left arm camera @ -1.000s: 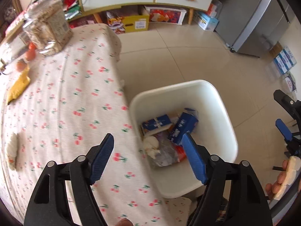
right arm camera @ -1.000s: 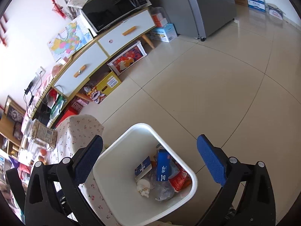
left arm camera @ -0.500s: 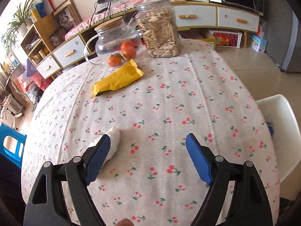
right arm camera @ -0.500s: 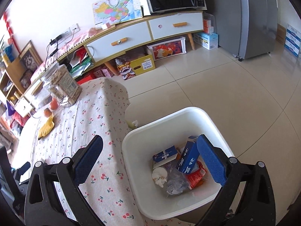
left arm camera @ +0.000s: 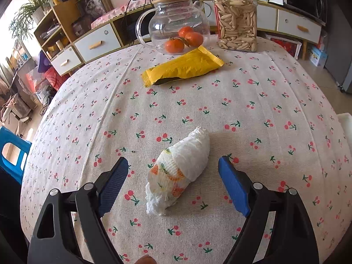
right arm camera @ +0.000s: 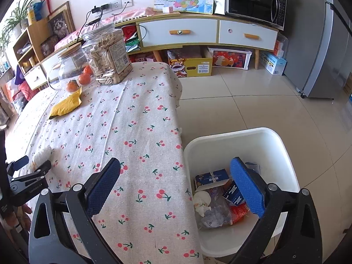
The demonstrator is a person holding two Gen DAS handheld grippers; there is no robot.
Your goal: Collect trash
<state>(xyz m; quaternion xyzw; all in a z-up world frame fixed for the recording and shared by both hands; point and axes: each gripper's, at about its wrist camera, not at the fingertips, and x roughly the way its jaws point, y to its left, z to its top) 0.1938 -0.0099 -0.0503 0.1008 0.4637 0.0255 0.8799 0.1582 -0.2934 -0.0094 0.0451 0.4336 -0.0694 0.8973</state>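
Observation:
A crumpled white tissue (left arm camera: 178,172) with orange print lies on the cherry-print tablecloth (left arm camera: 253,114). My left gripper (left arm camera: 173,182) is open, its blue pads either side of the tissue without touching it. A yellow wrapper (left arm camera: 182,69) lies farther back. My right gripper (right arm camera: 176,187) is open and empty over the table edge and the white bin (right arm camera: 283,151), which holds blue cartons and other trash. The left gripper (right arm camera: 28,169) and tissue (right arm camera: 41,153) show at far left in the right wrist view.
A glass pot with oranges (left arm camera: 176,30) and a jar of seeds (left arm camera: 236,17) stand at the table's far side. The bin rim (left arm camera: 345,121) shows at the right edge. A cabinet (right arm camera: 209,33) and a fridge (right arm camera: 330,44) stand across the floor.
My left gripper swung from over the bin to the table and now straddles the tissue. My right gripper turned left, bringing more of the table into view.

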